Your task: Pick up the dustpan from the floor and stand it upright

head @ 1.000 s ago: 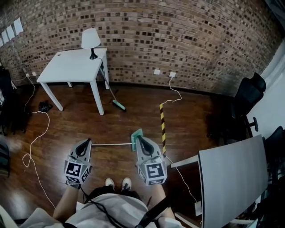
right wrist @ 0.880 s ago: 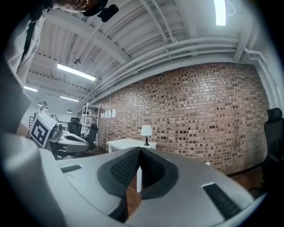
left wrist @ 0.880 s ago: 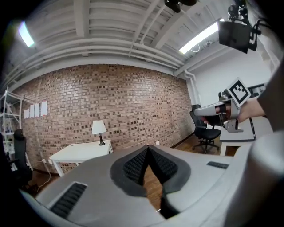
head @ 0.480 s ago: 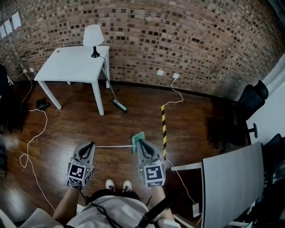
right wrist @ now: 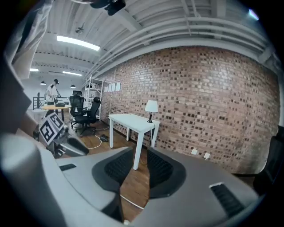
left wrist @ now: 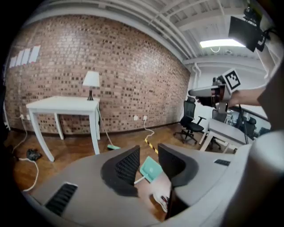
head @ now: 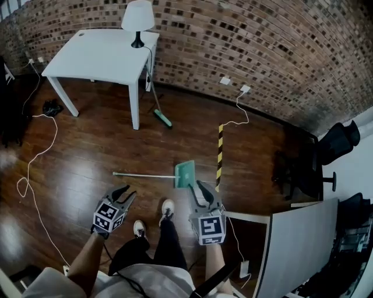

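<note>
Head view: the dustpan lies flat on the floor just ahead. Its long axis runs left to right, teal end nearest the right gripper. Left gripper view: the left gripper has just been opening. Its jaws are apart and empty, with the dustpan beyond them. Right gripper view: likewise just opening, with nothing between.

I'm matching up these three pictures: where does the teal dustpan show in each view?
Head view: the dustpan lies on the floor at centre, handle pointing left.
Left gripper view: the dustpan shows low, just right of centre.
Right gripper view: teal pan not in it; a thin pale line at bottom centre may be its handle.
Shared landmark: the white table with the lamp.
</note>
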